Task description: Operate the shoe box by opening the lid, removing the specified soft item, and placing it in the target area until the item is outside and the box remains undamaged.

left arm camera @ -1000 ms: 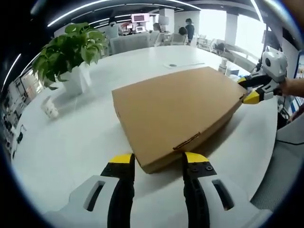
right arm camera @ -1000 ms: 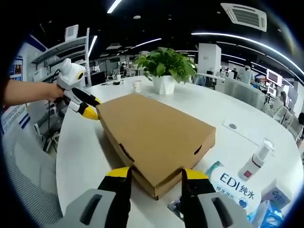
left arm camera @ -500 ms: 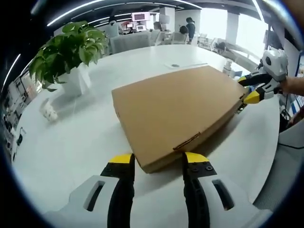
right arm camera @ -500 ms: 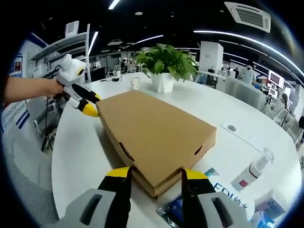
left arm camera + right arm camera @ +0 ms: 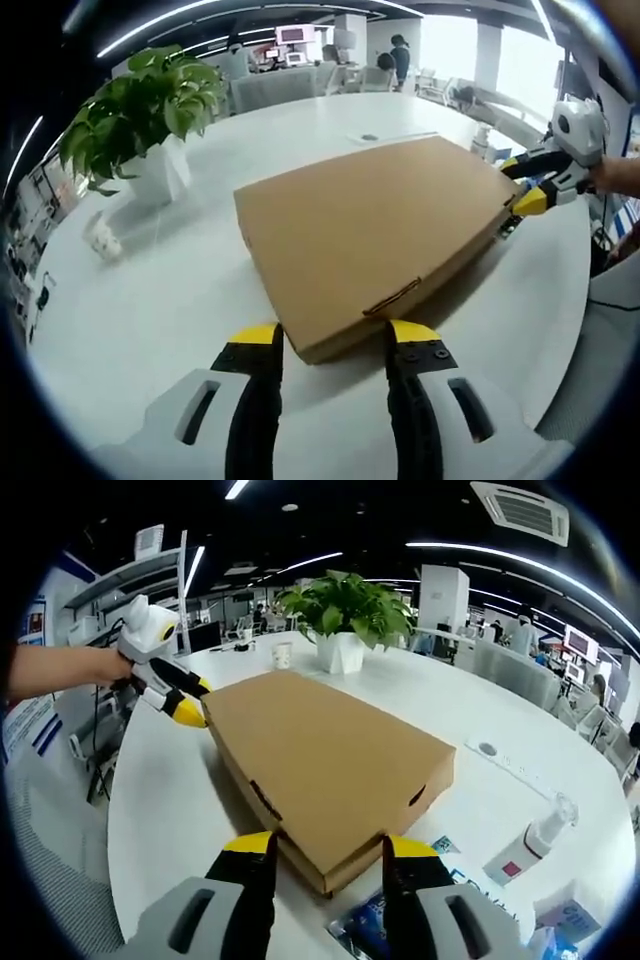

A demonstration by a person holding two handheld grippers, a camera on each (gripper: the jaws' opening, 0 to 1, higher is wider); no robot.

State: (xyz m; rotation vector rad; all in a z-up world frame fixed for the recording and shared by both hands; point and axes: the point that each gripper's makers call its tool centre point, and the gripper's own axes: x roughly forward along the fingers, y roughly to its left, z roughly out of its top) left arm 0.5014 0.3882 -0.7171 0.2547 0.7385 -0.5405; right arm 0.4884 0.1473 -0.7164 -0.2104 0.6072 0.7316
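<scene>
A flat brown cardboard shoe box [image 5: 375, 225] lies closed on the round white table [image 5: 150, 300]. My left gripper [image 5: 330, 338] is open, its yellow-tipped jaws straddling the box's near corner. At the opposite corner my right gripper [image 5: 530, 185] also stands open around the box edge. In the right gripper view the same box [image 5: 330, 760] runs away from my right gripper [image 5: 322, 848], and the left gripper [image 5: 185, 702] sits at its far corner, held by a person's hand. The soft item is hidden inside.
A potted green plant [image 5: 140, 115] in a white pot and a small paper cup [image 5: 103, 235] stand at the table's left. Beside the box lie blue wipe packets [image 5: 365, 920], a spray bottle [image 5: 530, 845] and a white strip [image 5: 510, 765]. People sit at desks behind.
Both grippers hold their places at the box corners. The right view has shifted slightly, so less of the wipe packet shows. The box stays closed.
</scene>
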